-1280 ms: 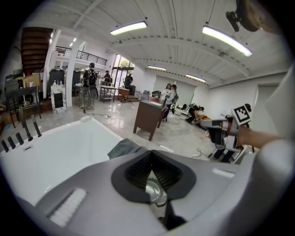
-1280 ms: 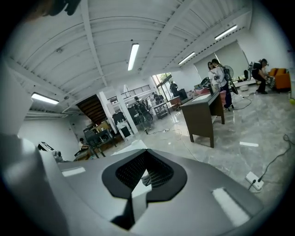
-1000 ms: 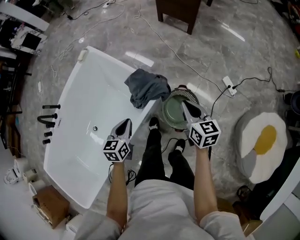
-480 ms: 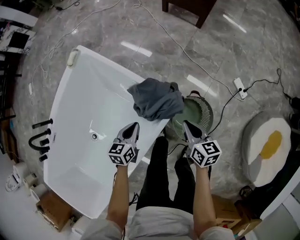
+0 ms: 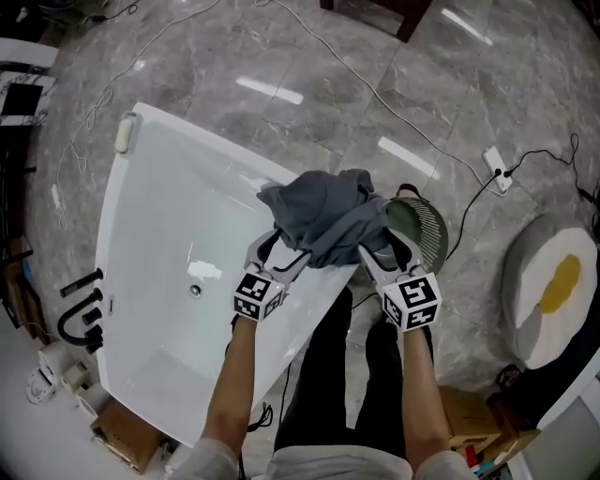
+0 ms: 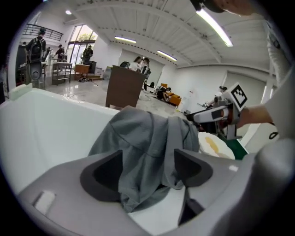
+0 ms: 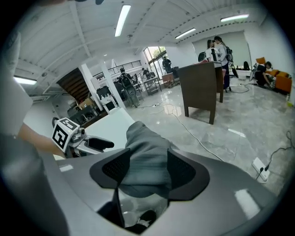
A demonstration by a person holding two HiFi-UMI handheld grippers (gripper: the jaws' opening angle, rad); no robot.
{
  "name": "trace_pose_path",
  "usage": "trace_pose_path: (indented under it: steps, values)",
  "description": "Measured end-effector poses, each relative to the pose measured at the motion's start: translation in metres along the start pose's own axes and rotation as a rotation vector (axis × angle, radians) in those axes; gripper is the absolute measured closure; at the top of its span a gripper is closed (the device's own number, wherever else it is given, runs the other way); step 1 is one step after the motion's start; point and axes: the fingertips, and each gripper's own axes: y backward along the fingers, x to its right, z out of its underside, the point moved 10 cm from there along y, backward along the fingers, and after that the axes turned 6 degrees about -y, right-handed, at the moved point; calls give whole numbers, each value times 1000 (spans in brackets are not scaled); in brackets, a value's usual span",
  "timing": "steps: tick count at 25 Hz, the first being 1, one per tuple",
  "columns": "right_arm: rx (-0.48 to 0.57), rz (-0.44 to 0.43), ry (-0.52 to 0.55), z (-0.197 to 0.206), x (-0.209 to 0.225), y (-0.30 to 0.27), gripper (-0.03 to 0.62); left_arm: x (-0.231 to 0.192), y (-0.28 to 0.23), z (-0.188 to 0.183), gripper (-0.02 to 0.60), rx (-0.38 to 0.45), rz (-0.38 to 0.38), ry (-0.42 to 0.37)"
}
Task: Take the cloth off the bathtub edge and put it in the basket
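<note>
A crumpled grey cloth (image 5: 323, 217) hangs over the near edge of the white bathtub (image 5: 169, 206). My left gripper (image 5: 281, 251) is at the cloth's lower left. Its jaws are opening, and a fold of the cloth (image 6: 147, 147) lies loosely between them. My right gripper (image 5: 382, 248) is at the cloth's right side. Its jaws are also opening, with the cloth (image 7: 146, 161) filling the gap between them. The green basket (image 5: 427, 223) stands on the floor just right of the tub edge, partly hidden by the cloth and the right gripper.
A black faucet (image 5: 80, 305) sits on the tub's left rim. A power strip (image 5: 497, 161) with cables, an egg-shaped cushion (image 5: 553, 291) and a dark wooden cabinet (image 5: 375, 11) are on the marble floor. The person's legs (image 5: 319, 375) stand beside the tub.
Both grippers have moved forward from in front of the tub edge up to the cloth. Their jaws were shut and now stand apart around its folds.
</note>
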Motion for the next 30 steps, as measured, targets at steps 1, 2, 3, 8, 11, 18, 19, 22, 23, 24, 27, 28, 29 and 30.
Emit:
trace_pose_path:
  steps: [1, 2, 3, 8, 11, 18, 19, 22, 23, 24, 27, 28, 29, 30]
  values:
    - [-5, -6, 9, -1, 3, -6, 345, -3, -8, -1, 180, -1, 20, -10]
    - [-18, -16, 16, -2, 7, -12, 301, -6, -17, -2, 139, -1, 43, -17]
    - [-36, -28, 22, -2, 10, -18, 261, -7, -25, -2, 107, -3, 66, -21]
    - [-120, -91, 17, -5, 24, -53, 127, -19, -58, 2, 50, -13, 120, 5]
    - [-154, -122, 1, -8, 31, -70, 98, -23, -73, 6, 41, -16, 155, 45]
    - [-216, -226, -129, 0, 40, -98, 92, -21, -85, 10, 48, -7, 184, 90]
    - [-217, -234, -158, 2, 40, -99, 92, -19, -85, 10, 51, -8, 181, 100]
    - [-194, -229, -162, 4, 34, -98, 153, -10, -86, 10, 143, -4, 188, 130]
    - [-179, -214, -137, 4, 31, -96, 177, -5, -86, 10, 187, 2, 189, 140]
    - [-164, -191, -107, 3, 27, -93, 203, -1, -86, 9, 220, 10, 185, 150]
    - [-119, -101, -21, 1, 17, -83, 264, 12, -82, 5, 381, 35, 150, 183]
    - [-106, -77, -5, 1, 15, -79, 284, 16, -81, 3, 402, 38, 133, 190]
    - [-93, -59, 4, 0, 13, -74, 304, 21, -80, 1, 411, 41, 118, 196]
    - [-80, -48, 11, 0, 12, -69, 329, 25, -78, -3, 417, 46, 107, 201]
